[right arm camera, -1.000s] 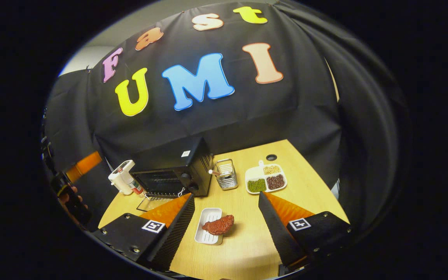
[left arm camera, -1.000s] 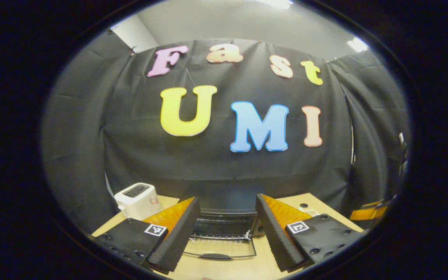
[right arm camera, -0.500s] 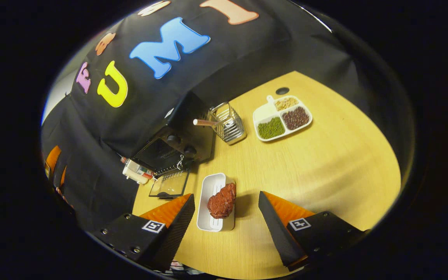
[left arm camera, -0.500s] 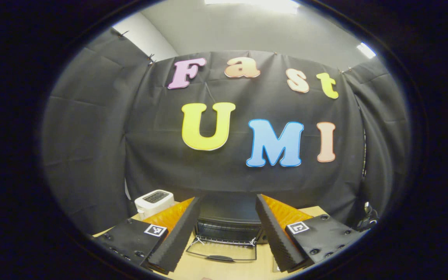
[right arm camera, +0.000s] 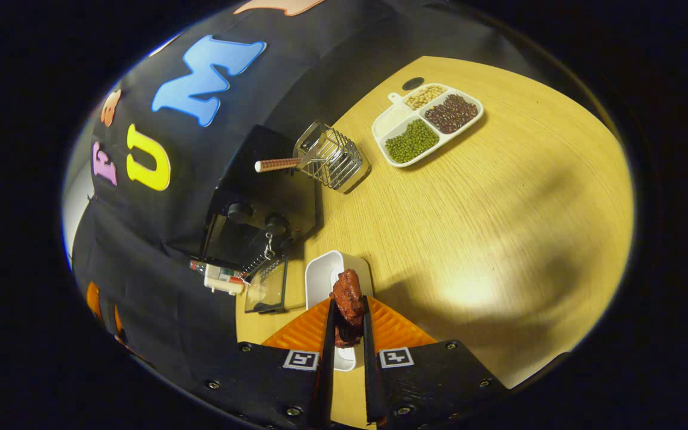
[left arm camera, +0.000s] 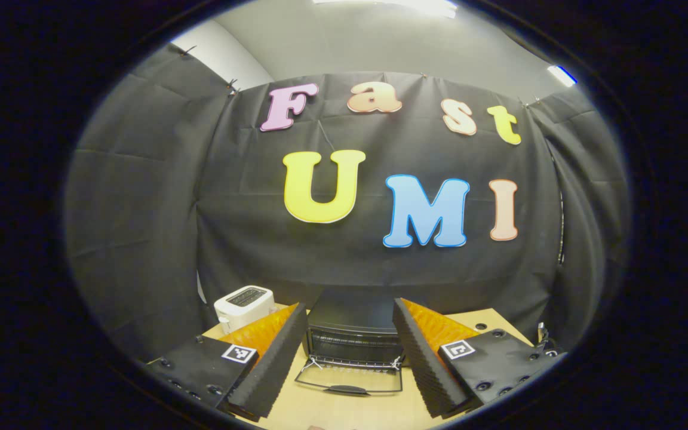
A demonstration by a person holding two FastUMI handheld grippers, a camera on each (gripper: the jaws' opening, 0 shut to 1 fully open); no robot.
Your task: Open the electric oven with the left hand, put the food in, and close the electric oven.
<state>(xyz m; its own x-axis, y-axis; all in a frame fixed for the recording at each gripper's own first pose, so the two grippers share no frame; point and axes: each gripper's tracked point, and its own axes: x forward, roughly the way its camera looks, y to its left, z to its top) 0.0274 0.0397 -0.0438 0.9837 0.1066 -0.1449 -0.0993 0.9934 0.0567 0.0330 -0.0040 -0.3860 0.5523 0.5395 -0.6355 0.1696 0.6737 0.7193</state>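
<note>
In the right gripper view, my right gripper point(right arm camera: 348, 313) is clenched on the reddish-brown lump of meat-like food point(right arm camera: 347, 297), one finger pressing each side of it. The food sits over the near end of the small white rectangular tray point(right arm camera: 327, 272), which rests on the light wooden table point(right arm camera: 499, 197). Just beyond the tray's left edge, the glass door point(right arm camera: 267, 286) of the black electric oven point(right arm camera: 260, 203) lies folded down, open, with the oven's two round knobs above it. Behind the oven's far side stands a wire mesh basket point(right arm camera: 331, 158) holding a stick-like handle. Farther off, a white divided plate point(right arm camera: 427, 122) carries green, dark red and pale beans in separate compartments. In the left gripper view, my left gripper point(left arm camera: 349, 349) is released, fingers spread wide apart, holding nothing. Between the fingers I see the oven's open door with its dark handle, then the black oven body. To the left, near it, stands a white toaster point(left arm camera: 243, 304).
</note>
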